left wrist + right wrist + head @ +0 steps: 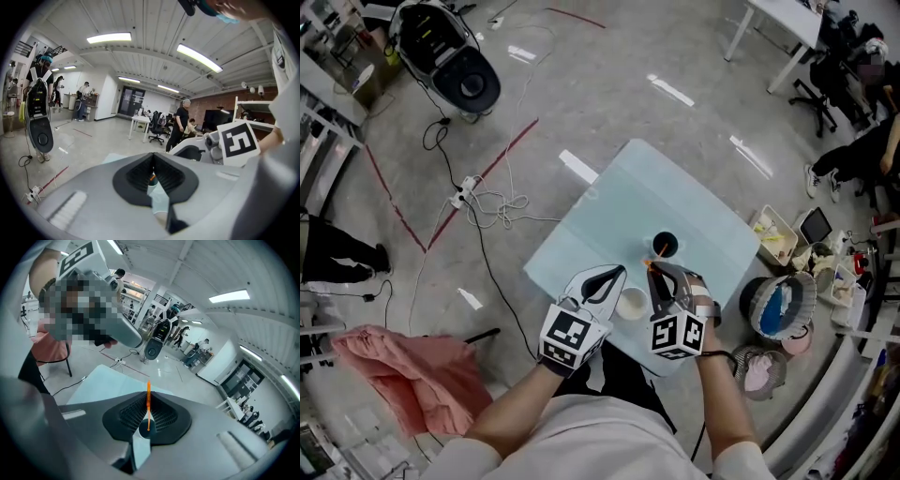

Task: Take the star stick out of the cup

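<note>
Star stick (148,420) stands upright, pinched between our right tongs (148,397), with its lower end over the dark cup (665,245) on the far part of the desk (609,216). Our left tongs (153,164) are closed on nothing, to its left. We count one stick, two cups (the dark one and a nearer white cup (630,303)) and two tongs.
</note>
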Available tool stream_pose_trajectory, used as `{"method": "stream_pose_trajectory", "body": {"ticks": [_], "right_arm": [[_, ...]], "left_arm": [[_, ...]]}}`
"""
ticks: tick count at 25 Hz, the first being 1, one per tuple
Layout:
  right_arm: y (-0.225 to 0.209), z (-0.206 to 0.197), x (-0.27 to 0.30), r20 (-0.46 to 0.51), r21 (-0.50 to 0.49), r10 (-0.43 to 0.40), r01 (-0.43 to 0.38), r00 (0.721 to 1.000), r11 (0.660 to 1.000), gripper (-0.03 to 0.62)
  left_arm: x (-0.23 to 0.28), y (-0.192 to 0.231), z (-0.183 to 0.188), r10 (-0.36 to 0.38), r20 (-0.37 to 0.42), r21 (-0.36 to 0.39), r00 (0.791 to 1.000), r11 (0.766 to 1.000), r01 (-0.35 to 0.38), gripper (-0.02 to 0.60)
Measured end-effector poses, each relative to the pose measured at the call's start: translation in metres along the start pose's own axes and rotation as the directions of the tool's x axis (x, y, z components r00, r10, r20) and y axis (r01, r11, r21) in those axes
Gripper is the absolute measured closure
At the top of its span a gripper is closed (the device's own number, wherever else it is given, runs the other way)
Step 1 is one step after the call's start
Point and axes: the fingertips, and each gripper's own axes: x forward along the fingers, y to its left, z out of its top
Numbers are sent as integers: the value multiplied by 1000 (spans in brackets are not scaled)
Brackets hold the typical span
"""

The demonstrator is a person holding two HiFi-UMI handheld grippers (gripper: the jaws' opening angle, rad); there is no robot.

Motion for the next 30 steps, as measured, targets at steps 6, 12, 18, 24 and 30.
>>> {"method": "stream_pose_trajectory", "body": {"ticks": [6,12,18,24,30], "right_arm": [[-10,27,-29,15,22,-62,61,998,998,566],[-9,61,-61,31,26,-126,125,992,992,566],[-12,84,-95,35,27,-206,205,978,978,566],[-27,109,-131,53,17,-263,263,963,965,566],[-35,141,-161,85,-5,-312,313,946,950,566]], "left_arm": [[-18,-6,20,-21,21,23,1000,1000,20,575],[-48,-12,38,-51,39,46,998,998,49,575],[-67,-25,52,-95,65,74,993,993,90,575],[-84,-36,83,-115,87,96,990,990,106,575],[-103,-41,110,-123,121,109,985,988,110,575]]}}
